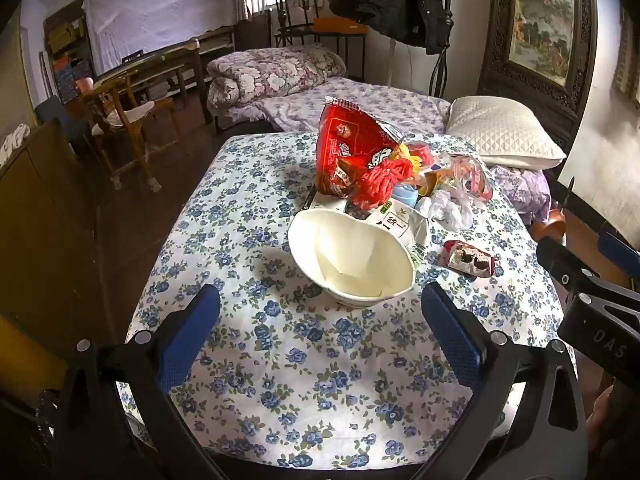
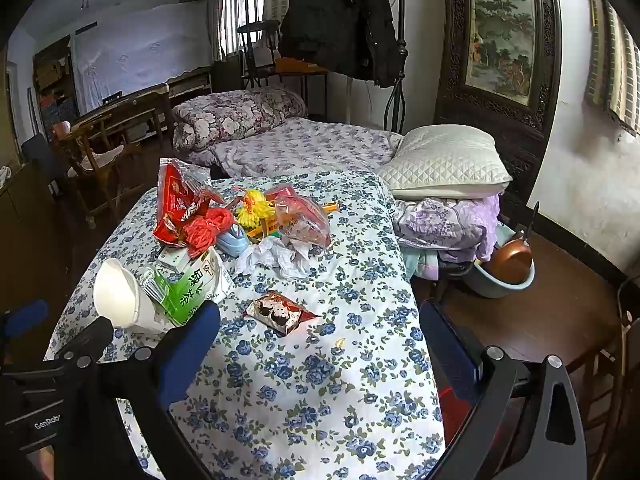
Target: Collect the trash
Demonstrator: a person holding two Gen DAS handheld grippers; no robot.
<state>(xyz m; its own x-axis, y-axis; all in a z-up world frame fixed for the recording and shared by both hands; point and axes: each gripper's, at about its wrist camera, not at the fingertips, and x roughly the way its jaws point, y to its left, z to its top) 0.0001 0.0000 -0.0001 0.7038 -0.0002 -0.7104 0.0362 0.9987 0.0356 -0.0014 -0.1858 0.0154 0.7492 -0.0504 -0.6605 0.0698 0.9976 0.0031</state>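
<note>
A pile of trash lies on the floral tablecloth [image 1: 304,368]. A crushed white paper bowl [image 1: 352,256] sits nearest, just beyond my open, empty left gripper [image 1: 320,312]. Behind it are a red snack bag [image 1: 352,148], red netting [image 1: 384,180], a green tea carton [image 2: 188,288], crumpled white tissue [image 2: 276,258], a clear plastic bag [image 2: 304,220] and yellow netting [image 2: 256,206]. A small dark-red snack wrapper [image 2: 280,312] lies alone, just ahead of my open, empty right gripper [image 2: 320,328]. The bowl also shows in the right wrist view [image 2: 120,296].
A bed with a white pillow [image 2: 444,164] and a folded floral quilt [image 2: 236,114] stands behind the table. A basin with a copper pan [image 2: 508,268] sits on the floor at right. Wooden chairs [image 1: 124,120] stand at left. A black coat [image 2: 340,16] hangs at the back.
</note>
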